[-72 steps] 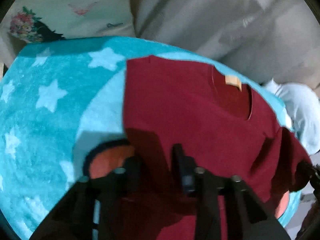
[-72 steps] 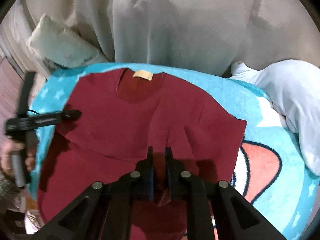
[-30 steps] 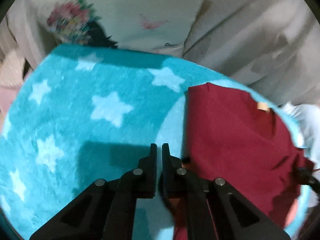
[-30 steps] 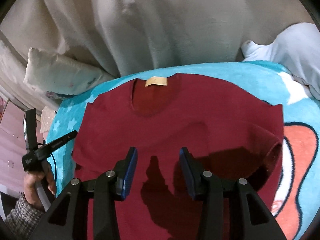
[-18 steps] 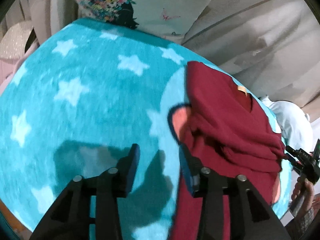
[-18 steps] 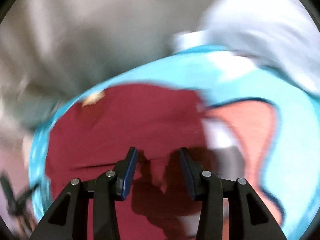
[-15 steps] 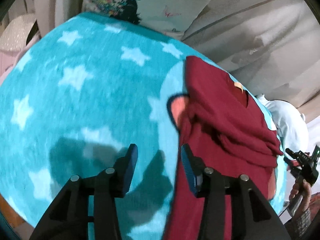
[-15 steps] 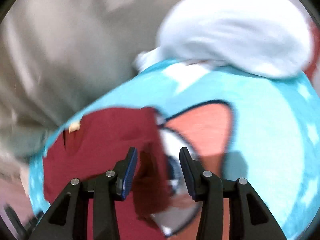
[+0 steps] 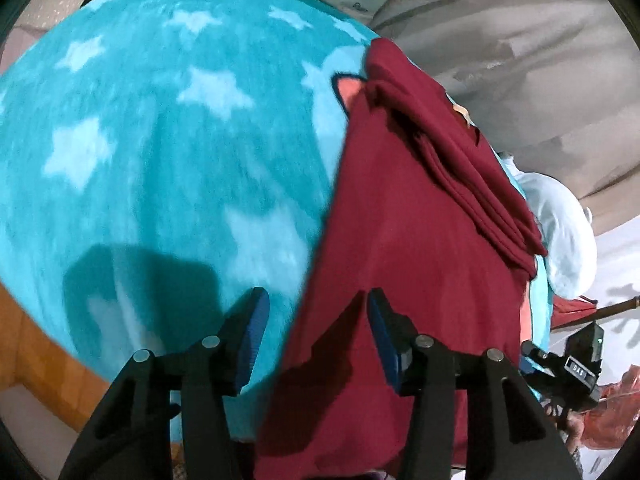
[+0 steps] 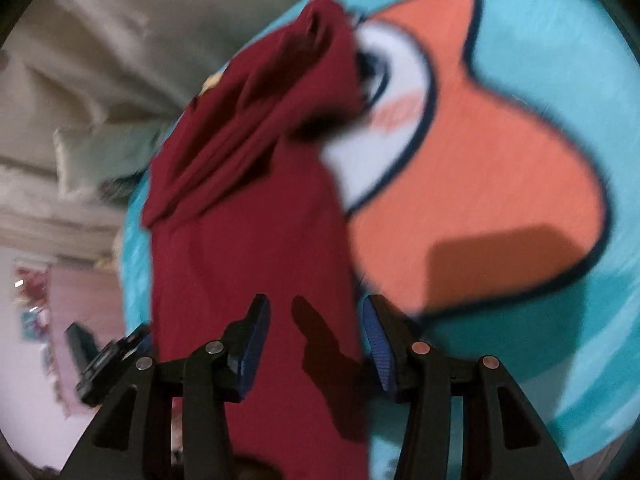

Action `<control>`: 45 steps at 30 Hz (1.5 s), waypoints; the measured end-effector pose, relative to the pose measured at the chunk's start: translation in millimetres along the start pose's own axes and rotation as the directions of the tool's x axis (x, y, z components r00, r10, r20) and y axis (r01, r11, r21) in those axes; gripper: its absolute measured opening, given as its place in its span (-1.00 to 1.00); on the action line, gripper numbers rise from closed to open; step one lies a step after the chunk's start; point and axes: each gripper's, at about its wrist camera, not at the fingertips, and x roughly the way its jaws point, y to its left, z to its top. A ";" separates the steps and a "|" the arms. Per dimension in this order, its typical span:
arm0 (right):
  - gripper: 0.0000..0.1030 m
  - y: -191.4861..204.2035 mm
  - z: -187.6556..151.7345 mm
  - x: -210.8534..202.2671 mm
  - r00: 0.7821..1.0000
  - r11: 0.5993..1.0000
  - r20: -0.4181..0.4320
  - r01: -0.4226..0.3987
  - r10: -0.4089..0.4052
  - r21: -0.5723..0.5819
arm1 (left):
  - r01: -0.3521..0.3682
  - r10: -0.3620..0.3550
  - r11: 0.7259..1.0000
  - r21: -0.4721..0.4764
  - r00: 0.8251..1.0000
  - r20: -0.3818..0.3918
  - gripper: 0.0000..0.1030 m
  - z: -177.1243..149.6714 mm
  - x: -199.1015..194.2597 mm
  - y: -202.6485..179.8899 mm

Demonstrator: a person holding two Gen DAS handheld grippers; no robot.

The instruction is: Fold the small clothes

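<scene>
Shirt (image 9: 404, 264), dark red with its sleeves folded inward, lies down the middle of the turquoise star blanket (image 9: 168, 152), while the left gripper (image 9: 316, 334) and the right gripper (image 10: 316, 338) hover over its lower edge, jaws opening and pressing nothing.

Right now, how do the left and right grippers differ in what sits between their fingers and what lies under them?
The left gripper straddles the edge of the maroon shirt: teal star blanket under one finger, shirt under the other. The right gripper has shirt cloth across most of its gap, the blanket's orange patch beside it. The left view is sharp; the right is blurred. Shared: both sets of jaws are opening, clamp nothing, and point down at the shirt's lower part.
</scene>
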 end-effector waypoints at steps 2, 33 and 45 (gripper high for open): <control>0.02 -0.2 -11.6 5.6 0.998 0.999 -0.048 -0.052 0.051 -0.015 | 0.006 -0.006 1.000 -0.004 1.000 0.004 -0.05 -12.3 -2.7 -2.7; -0.83 4.4 -38.2 -19.5 0.910 0.915 -0.209 -0.387 0.359 -0.117 | 0.135 -0.108 0.967 -0.217 0.985 0.133 -0.87 -59.3 -64.5 -7.2; -0.83 65.4 68.7 -50.7 0.881 0.857 -0.096 -0.473 0.464 -0.203 | 0.189 -0.154 0.969 -0.160 0.966 0.208 -0.87 63.0 -59.4 -61.9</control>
